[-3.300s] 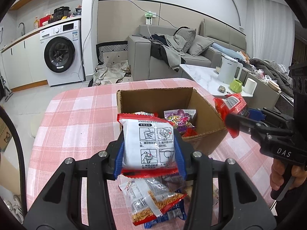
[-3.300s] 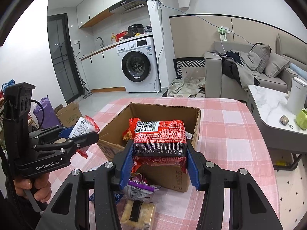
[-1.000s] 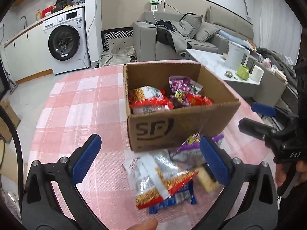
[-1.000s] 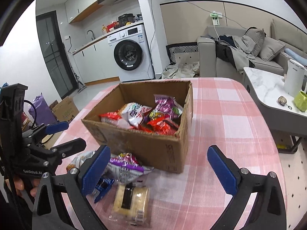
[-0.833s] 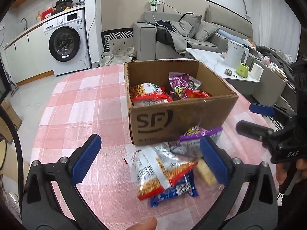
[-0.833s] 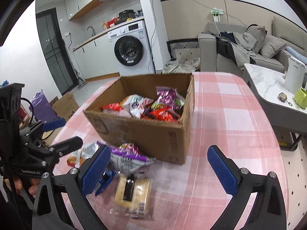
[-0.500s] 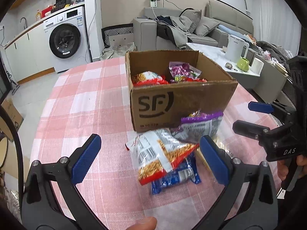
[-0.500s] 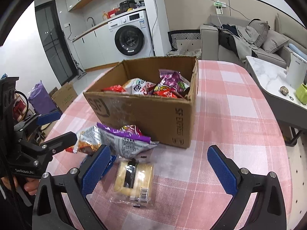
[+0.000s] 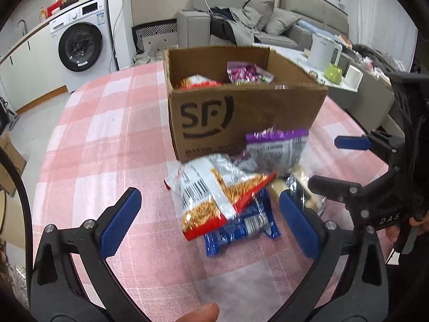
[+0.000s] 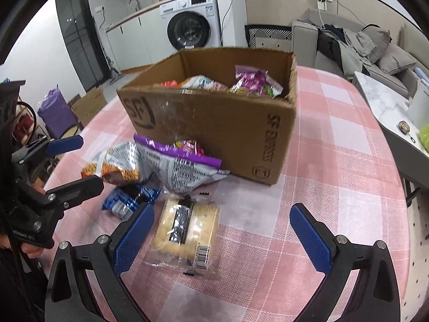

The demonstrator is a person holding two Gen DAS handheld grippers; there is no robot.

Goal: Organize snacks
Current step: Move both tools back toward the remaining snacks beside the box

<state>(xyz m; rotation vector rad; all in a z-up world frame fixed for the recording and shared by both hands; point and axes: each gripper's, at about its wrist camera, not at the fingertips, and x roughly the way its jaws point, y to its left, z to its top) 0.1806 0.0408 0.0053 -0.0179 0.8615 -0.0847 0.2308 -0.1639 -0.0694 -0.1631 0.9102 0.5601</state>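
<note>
A brown cardboard box [image 9: 268, 115] [image 10: 228, 126] marked SF stands on the pink checked table and holds several snack packets. In front of it lie loose snacks: a silver and red packet of fried sticks [image 9: 214, 190] [image 10: 118, 165], a purple-topped bag [image 9: 276, 150] [image 10: 182, 166], a blue packet [image 9: 241, 228] [image 10: 128, 200] and a clear pack of yellow cakes [image 10: 185, 228]. My left gripper [image 9: 211, 222] hangs open just above the stick packet and blue packet. My right gripper [image 10: 221, 237] is open over the cake pack. Neither holds anything.
The round table [image 9: 107, 139] drops off at its right edge [image 10: 394, 187]. A marble side table [image 10: 388, 102] with a white kettle [image 9: 323, 53] stands to the right, a grey sofa [image 9: 241, 24] behind, a washing machine [image 9: 80, 45] at the back left.
Both grippers let go of their packets into the box, drew back and came down toward the loose snacks in front of it. Both stay open.
</note>
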